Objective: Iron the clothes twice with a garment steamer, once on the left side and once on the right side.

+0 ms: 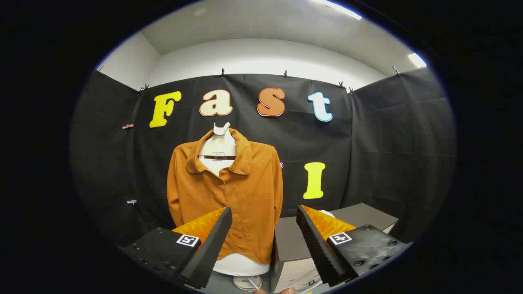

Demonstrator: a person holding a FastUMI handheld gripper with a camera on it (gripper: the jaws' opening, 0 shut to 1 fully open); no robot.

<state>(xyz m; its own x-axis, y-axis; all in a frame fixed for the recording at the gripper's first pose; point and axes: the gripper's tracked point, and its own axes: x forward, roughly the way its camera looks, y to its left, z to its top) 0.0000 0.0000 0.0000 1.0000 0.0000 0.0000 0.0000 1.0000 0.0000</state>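
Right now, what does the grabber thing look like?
The gripper has two long wedge-shaped fingers with ridged inner faces. Each sits on a blocky base with screws, and each base carries a small square black-and-white marker. The fingers stand open, with nothing between them.

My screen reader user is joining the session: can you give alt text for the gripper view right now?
An orange-brown button-up shirt hangs on a white mannequin torso against the booth's black cloth wall, beyond the open, empty gripper. A grey box sits to the shirt's right, seen between the fingers.
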